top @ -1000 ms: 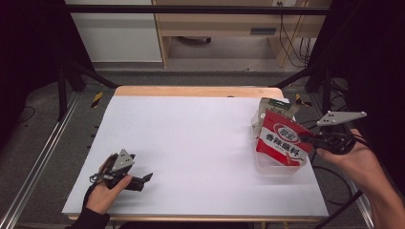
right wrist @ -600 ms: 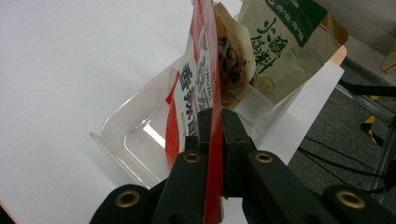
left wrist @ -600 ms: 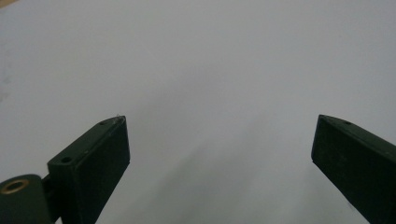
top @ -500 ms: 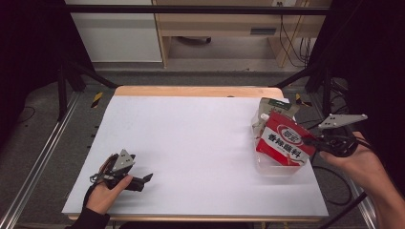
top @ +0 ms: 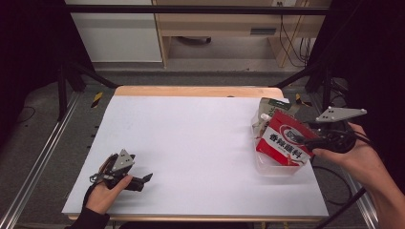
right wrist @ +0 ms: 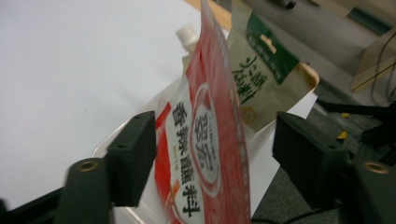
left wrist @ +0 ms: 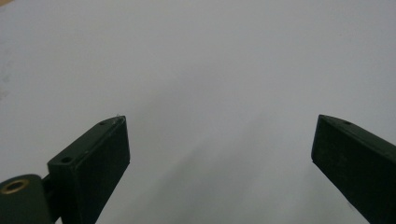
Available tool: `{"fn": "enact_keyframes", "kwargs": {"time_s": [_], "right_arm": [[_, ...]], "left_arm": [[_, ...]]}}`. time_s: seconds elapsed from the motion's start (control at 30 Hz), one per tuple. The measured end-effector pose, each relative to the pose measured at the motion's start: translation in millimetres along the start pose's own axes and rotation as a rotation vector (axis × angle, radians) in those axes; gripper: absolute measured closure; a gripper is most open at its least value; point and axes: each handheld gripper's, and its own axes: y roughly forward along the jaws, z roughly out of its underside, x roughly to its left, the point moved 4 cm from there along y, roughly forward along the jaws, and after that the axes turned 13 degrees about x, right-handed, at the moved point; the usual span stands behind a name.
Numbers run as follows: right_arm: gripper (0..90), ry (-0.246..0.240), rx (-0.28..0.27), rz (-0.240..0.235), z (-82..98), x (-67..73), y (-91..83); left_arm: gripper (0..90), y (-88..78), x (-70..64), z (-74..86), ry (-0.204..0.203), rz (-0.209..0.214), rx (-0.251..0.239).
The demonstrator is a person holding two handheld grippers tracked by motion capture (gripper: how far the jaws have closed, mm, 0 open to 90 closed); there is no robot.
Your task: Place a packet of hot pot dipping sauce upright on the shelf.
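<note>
We see the right gripper (right wrist: 215, 154) with jaws just spread wide, released, the red pouch (top: 285, 144) standing between them untouched in a clear tray (top: 265, 167) at the surface's right edge. Its bottom is cut off. The left gripper (left wrist: 219, 154) gapes empty.

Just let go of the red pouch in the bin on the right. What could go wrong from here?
The right hand-held gripper has just been opening, with the red pouch between its jaws and leaning upright in the clear bin. Pulling back could snag it and tip it out. The bin sits near the table's right edge, so a nudge might push it off.
</note>
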Motion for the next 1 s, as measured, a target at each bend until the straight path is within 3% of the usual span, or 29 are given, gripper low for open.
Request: {"fn": "enact_keyframes", "kwargs": {"time_s": [0.2,0.53,0.8,1.0], "right_arm": [[17.4,-0.005,-0.047,0.041,-15.9,5.7,-11.1],[9.5,0.014,-0.135,0.065,-43.0,21.6,-25.9],[8.6,-0.010,-0.197,0.032,-65.1,61.4,-31.4],[9.2,-0.016,-0.201,0.001,-74.2,100.4,-18.9]], "left_arm": [[4.2,-0.2,0.1,0.0,0.004,-0.002,0.002],[4.2,-0.8,1.2,-0.2,0.000,-0.008,-0.005],[4.1,-3.4,1.9,-1.1,0.005,-0.021,-0.019],[4.1,-3.7,3.1,-0.8,0.004,-0.024,-0.021]]}}
